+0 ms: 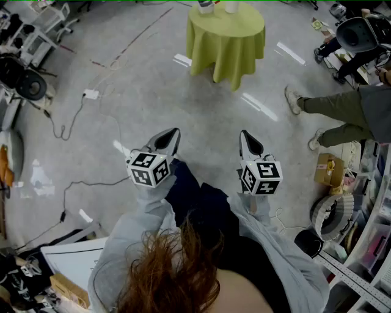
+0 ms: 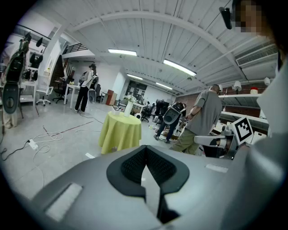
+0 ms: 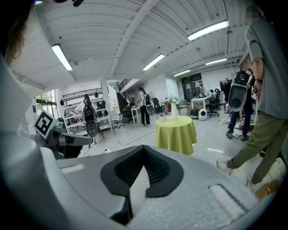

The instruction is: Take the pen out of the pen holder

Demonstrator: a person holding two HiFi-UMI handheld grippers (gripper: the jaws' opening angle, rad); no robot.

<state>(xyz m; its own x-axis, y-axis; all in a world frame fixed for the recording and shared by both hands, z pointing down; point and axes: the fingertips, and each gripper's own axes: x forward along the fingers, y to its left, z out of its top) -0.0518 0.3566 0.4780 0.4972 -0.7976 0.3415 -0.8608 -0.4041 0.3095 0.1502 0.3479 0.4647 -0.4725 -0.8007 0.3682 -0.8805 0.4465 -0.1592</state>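
A round table [image 1: 226, 38] under a yellow-green cloth stands far ahead on the floor, well beyond both grippers. On it stands a tall white holder [image 1: 231, 6] beside another small object [image 1: 206, 6]; no pen can be made out at this distance. The left gripper view shows the table [image 2: 119, 132] and holder [image 2: 128, 108] left of centre. The right gripper view shows the table [image 3: 176, 132] and holder [image 3: 174, 110] right of centre. My left gripper [image 1: 173, 134] [image 2: 145, 150] and right gripper [image 1: 244, 136] [image 3: 144, 150] are held side by side at waist height. Both are shut and hold nothing.
A person in olive trousers [image 1: 342, 110] stands to the right of the table. Cables [image 1: 67, 122] trail across the grey floor on the left. Shelving and boxes [image 1: 360, 257] line the right side, chairs and gear [image 1: 24, 73] the left. Other people stand far off [image 2: 85, 92].
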